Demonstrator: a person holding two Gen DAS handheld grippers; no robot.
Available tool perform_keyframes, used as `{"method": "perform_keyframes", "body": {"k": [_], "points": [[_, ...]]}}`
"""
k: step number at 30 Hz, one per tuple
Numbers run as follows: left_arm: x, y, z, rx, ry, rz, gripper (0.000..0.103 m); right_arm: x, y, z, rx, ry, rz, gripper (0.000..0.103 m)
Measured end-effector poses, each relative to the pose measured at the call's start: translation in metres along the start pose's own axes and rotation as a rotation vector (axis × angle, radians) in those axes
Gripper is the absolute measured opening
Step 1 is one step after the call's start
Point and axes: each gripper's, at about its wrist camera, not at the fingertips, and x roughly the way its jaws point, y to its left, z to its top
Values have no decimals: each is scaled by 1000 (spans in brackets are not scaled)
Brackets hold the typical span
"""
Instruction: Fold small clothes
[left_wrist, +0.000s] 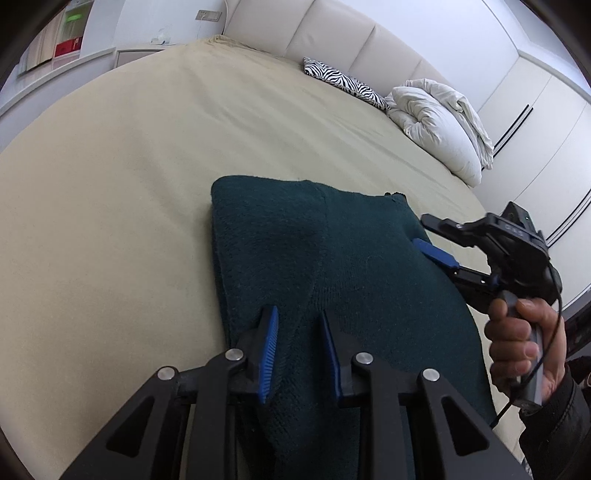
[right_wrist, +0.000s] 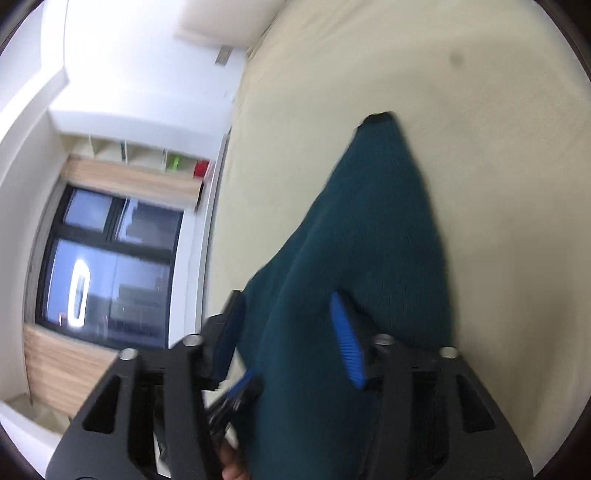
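Left gripper (left_wrist: 299, 332) spread wide over the dark green garment (left_wrist: 332, 266), pads apart; right gripper (right_wrist: 291, 332) equally splayed at its right edge on the beige bed (left_wrist: 147, 166).

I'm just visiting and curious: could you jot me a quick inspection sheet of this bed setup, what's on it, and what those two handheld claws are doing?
Surface: beige bedsheet, lightly creased.
Job's things: dark green knitted garment, lying partly folded.
Clutter: zebra-print cushion and crumpled white duvet by the cream padded headboard.
Grippers: left gripper open, fingers astride the garment's near edge; right gripper open, garment between its fingers.
Cables: black cable hanging by the right handle.
Surroundings: white wardrobe, dark window.
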Motion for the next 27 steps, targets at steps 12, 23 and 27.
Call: {"method": "perform_keyframes", "body": {"k": [12,23,27], "points": [[-2,6,-2,-26,-2,-28,27,50,73,10,-120,148,1,50],[-4,16,-4,-52,-2,-64,26,45,85,17,-220,90,-119,40],[-4,21,-5,-55,-8,-74,26,-10,86,-35,-261,138,127,46]]}}
